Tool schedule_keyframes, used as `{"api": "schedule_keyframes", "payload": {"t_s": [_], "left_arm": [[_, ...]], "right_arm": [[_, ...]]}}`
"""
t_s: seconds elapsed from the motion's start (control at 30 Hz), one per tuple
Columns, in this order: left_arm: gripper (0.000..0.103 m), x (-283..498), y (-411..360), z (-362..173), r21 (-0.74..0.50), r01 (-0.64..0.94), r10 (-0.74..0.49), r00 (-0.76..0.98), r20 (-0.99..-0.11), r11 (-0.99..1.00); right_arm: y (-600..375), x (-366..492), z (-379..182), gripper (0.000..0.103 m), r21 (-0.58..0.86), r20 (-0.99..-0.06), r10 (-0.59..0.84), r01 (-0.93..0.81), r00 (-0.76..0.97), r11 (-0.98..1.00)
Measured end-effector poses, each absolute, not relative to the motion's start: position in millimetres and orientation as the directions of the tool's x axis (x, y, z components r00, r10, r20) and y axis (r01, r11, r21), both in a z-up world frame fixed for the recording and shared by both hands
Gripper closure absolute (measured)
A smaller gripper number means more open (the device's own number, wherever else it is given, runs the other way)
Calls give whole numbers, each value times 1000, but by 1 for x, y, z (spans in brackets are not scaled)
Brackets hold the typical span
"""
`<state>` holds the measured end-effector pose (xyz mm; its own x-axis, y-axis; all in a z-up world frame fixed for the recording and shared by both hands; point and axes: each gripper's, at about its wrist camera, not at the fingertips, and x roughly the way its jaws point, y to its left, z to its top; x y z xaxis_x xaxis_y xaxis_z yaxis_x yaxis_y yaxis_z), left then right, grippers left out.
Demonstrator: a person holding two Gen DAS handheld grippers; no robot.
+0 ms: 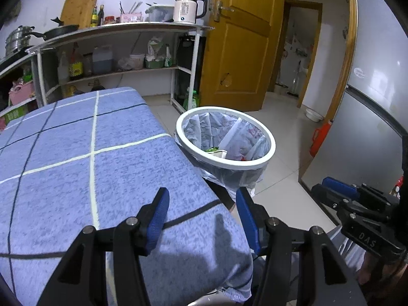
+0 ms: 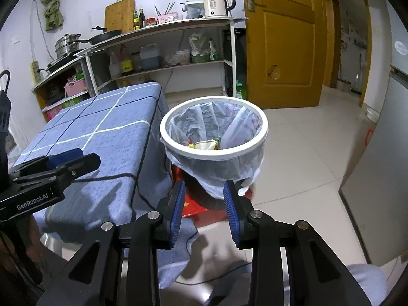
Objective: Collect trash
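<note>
The trash bin [image 2: 214, 150], a white-rimmed pail lined with a thin clear bag [image 2: 221, 178], stands on the tiled floor just beside the near corner of the table, and wrappers [image 2: 205, 144] in yellow and green lie at its bottom. A red sheet [image 2: 193, 206] lies under it. The right gripper [image 2: 204, 199] hangs over the floor just short of the bin, jaws parted with nothing between them. The left gripper [image 1: 202, 204] hovers over the table's near edge, its jaws apart and empty too. The table wears a blue checked cloth [image 1: 76, 153]. Beyond it a shelf unit [image 2: 163, 51] runs along the wall, with a kettle [image 2: 216, 1] on top, and a wooden door [image 2: 283, 40] stands to the right.
</note>
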<state>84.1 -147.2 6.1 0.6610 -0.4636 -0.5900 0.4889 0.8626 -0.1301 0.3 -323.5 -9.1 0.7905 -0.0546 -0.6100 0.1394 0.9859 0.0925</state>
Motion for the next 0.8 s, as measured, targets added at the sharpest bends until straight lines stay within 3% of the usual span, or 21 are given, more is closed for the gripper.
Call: {"api": "schedule_keyframes", "payload": {"t_s": [0.8], "left_arm": [[46,59,-138,6,-113,448,-427,699,-573,887]], "right_arm": [[-314,-14,-6,70,88,-595,-42,117,803,989]]}}
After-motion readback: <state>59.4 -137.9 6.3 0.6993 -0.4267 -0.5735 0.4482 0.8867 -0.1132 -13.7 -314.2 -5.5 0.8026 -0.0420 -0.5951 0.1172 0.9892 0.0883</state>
